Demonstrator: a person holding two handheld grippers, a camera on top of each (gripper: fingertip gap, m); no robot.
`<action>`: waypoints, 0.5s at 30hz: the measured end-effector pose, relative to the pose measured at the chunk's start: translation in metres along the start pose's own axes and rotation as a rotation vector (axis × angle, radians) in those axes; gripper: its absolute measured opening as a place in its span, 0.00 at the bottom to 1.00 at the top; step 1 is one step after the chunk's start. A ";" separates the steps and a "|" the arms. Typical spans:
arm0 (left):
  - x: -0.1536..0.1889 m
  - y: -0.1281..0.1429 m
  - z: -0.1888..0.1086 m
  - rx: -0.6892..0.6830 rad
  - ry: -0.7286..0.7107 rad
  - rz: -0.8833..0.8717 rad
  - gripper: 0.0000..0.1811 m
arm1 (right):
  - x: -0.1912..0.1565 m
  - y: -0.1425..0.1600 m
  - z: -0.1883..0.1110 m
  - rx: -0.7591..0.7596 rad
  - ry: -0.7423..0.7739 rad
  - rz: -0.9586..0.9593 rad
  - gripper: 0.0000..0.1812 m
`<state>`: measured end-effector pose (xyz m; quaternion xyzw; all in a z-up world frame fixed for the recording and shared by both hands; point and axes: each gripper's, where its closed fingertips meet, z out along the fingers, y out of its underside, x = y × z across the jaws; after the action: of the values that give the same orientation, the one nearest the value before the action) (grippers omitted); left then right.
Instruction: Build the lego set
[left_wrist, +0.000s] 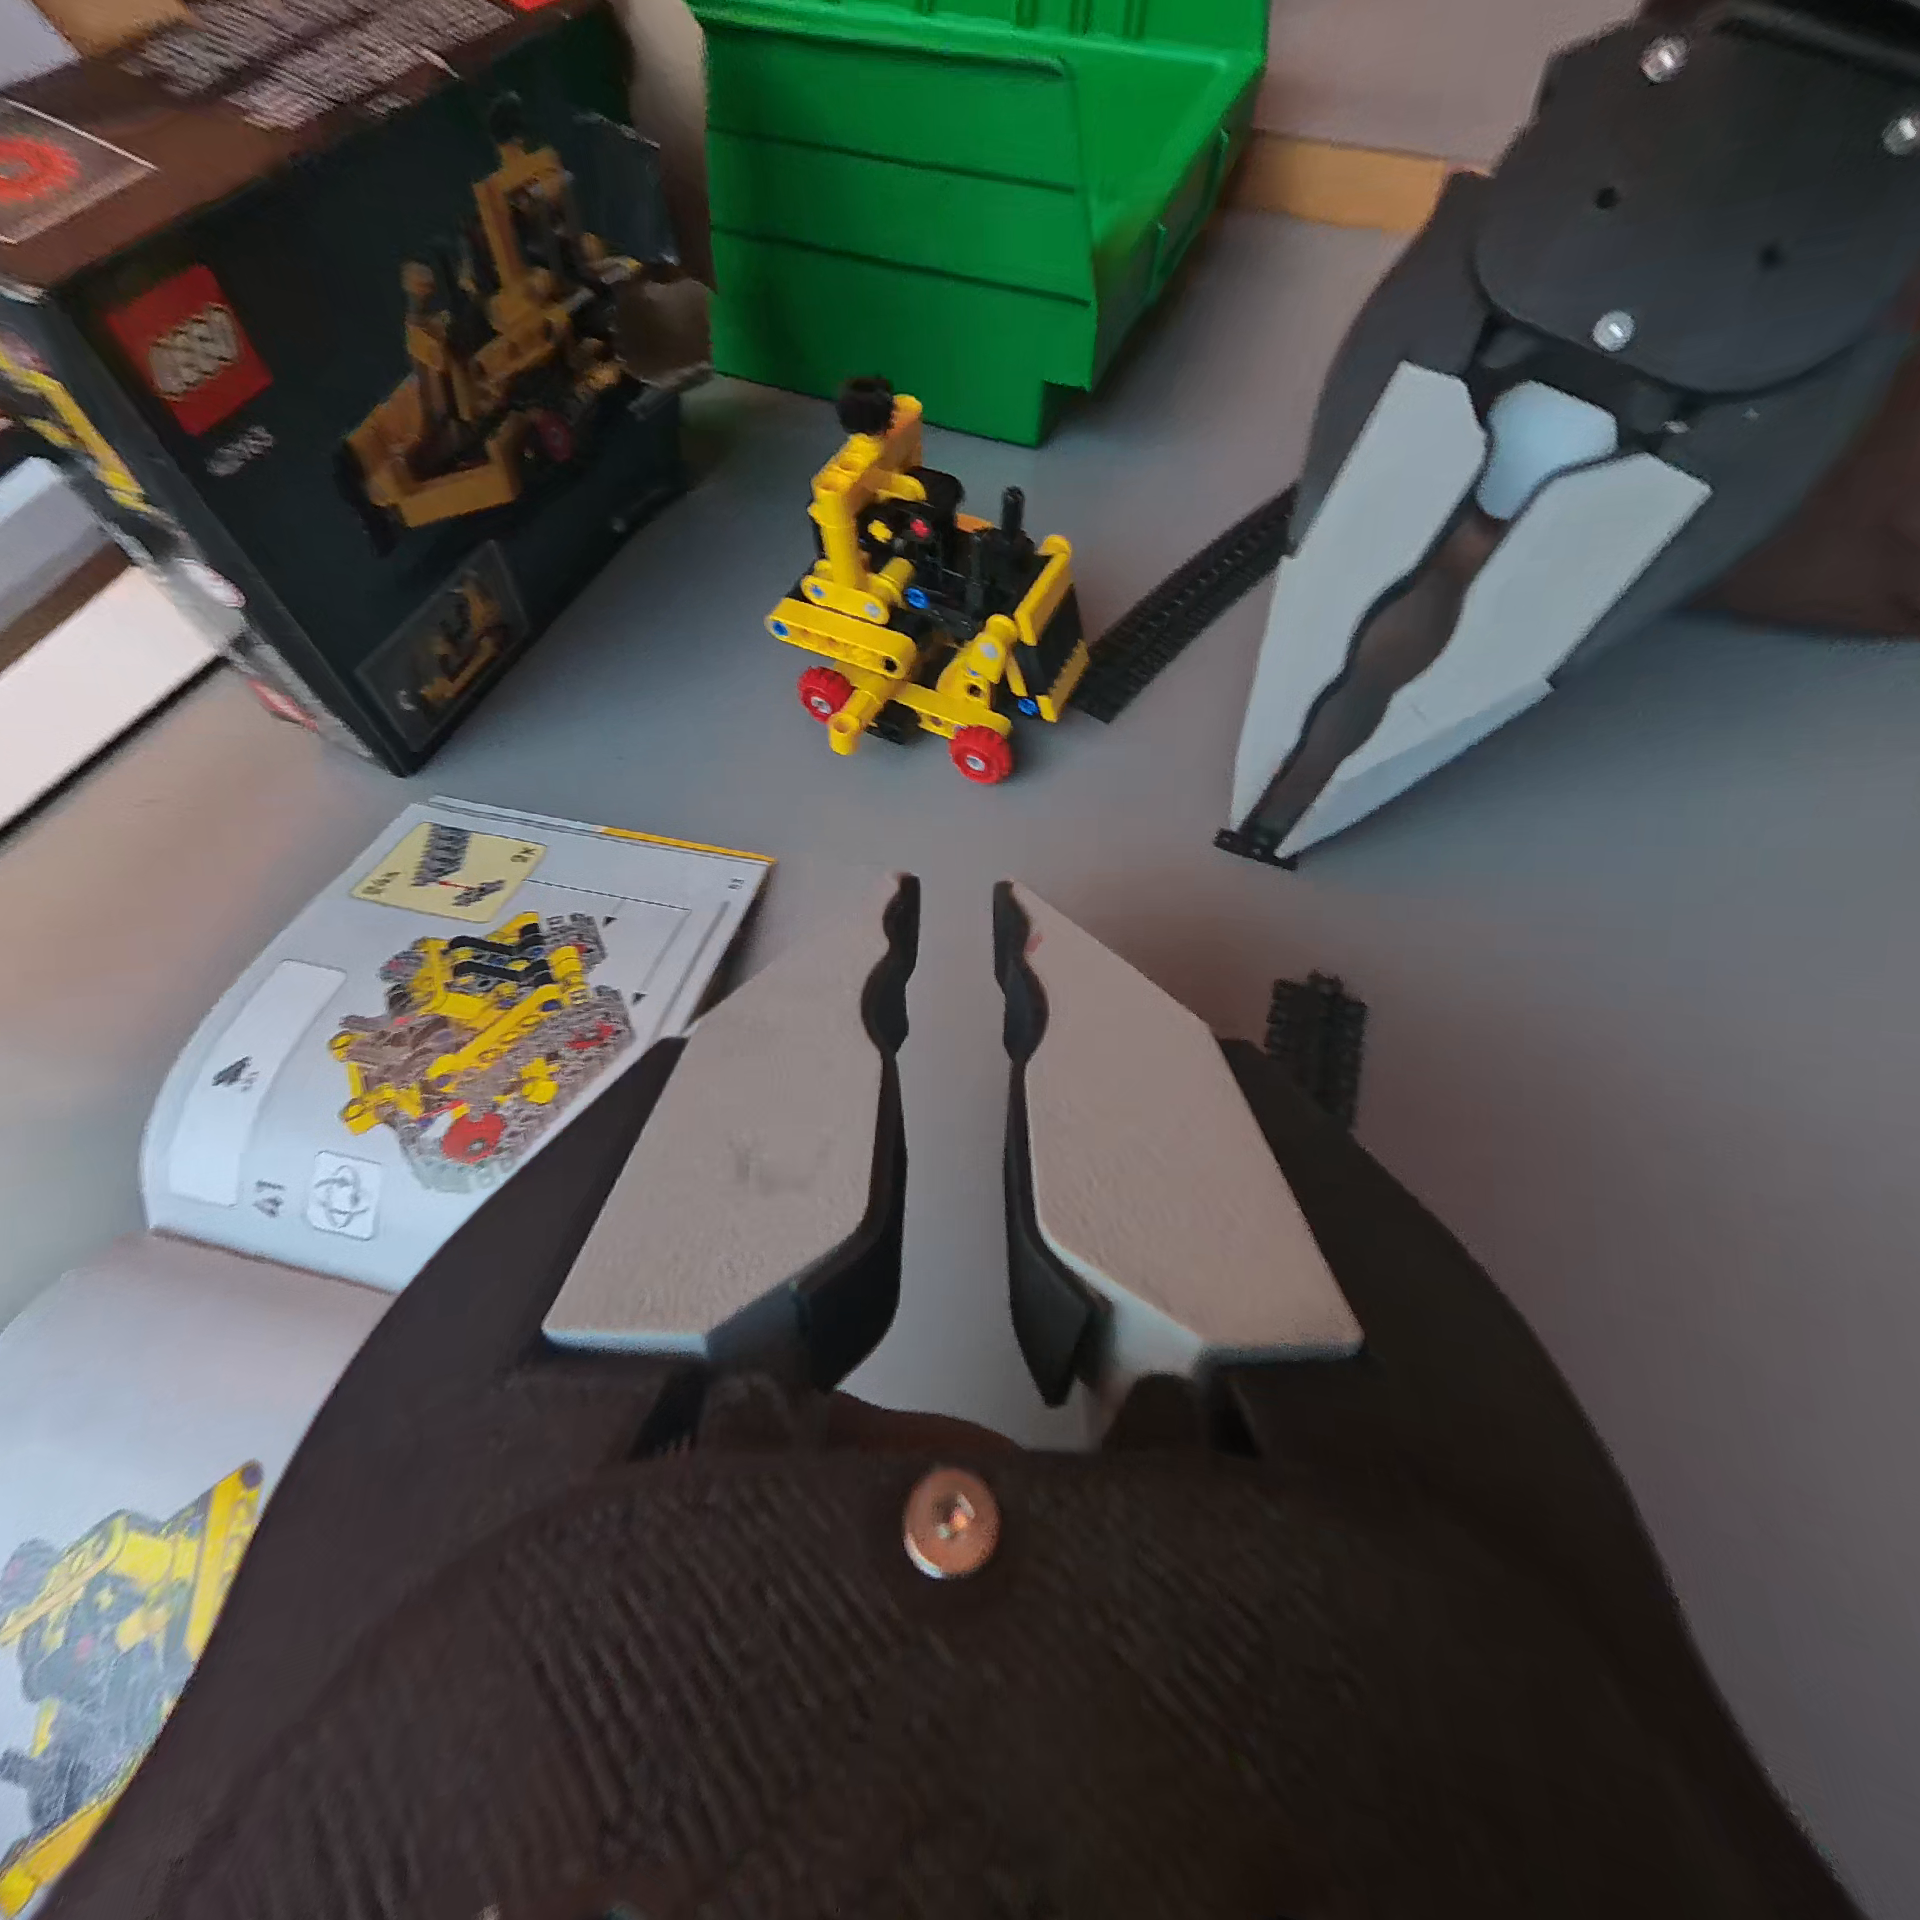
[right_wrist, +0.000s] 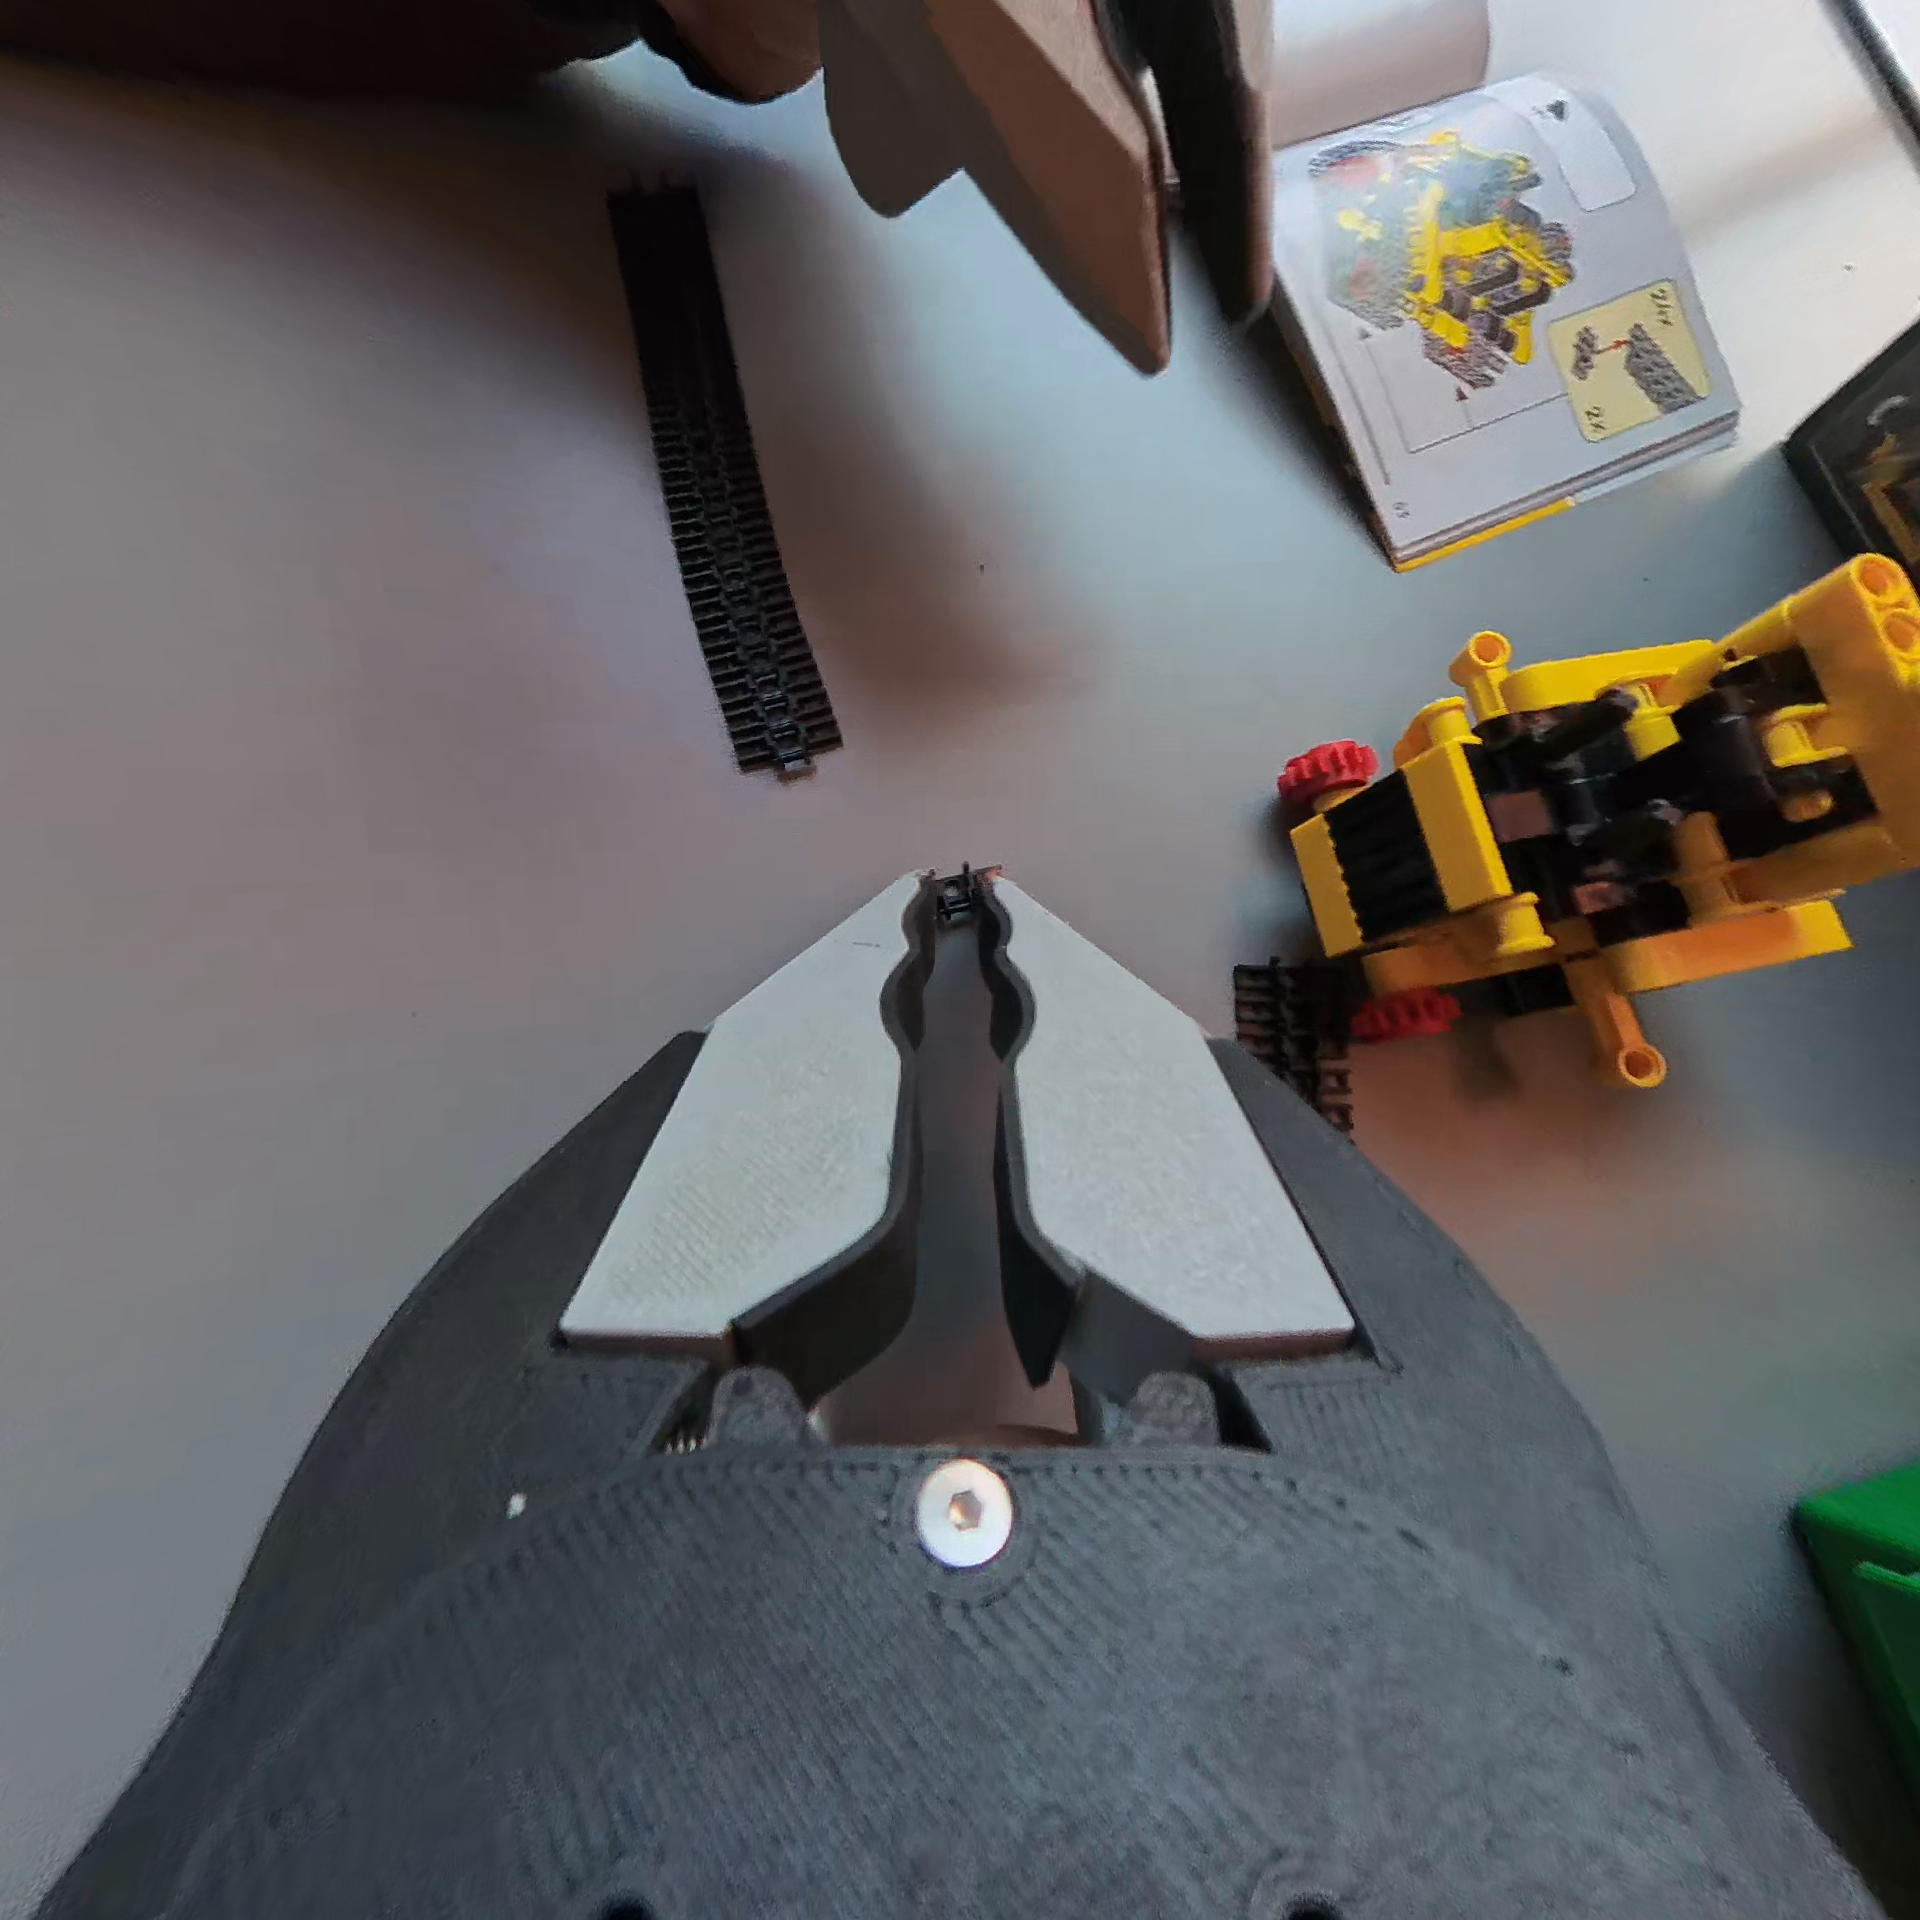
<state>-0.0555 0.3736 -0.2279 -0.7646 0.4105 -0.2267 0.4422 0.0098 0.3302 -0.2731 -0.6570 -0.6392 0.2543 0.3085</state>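
Lego bulldozer model (left_wrist: 925, 582) stands on the grey table (left_wrist: 1558, 1143), ahead of the left gripper (left_wrist: 956, 894), whose fingers are slightly spread and empty. Right gripper (right_wrist: 961, 883), beside the model, pinches a small black track link (right_wrist: 956, 896); a track strip (right_wrist: 727, 488) lies apart.

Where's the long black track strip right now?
In the right wrist view the long black track strip lies flat on the grey table, ahead and left of the right tongs, well apart from the yellow bulldozer on the right.
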 end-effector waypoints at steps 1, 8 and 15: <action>0.006 0.003 0.001 -0.021 0.026 0.020 0.06 | -0.001 0.000 0.000 -0.005 -0.014 -0.012 0.03; 0.054 0.016 0.003 -0.085 0.210 0.198 0.03 | -0.007 -0.005 0.004 0.009 -0.059 -0.068 0.03; 0.080 0.031 0.009 -0.172 0.292 0.244 0.05 | -0.020 -0.006 0.005 0.027 -0.055 -0.113 0.03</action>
<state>-0.0173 0.3031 -0.2602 -0.7033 0.5775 -0.2439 0.3351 0.0010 0.3111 -0.2727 -0.6085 -0.6800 0.2630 0.3133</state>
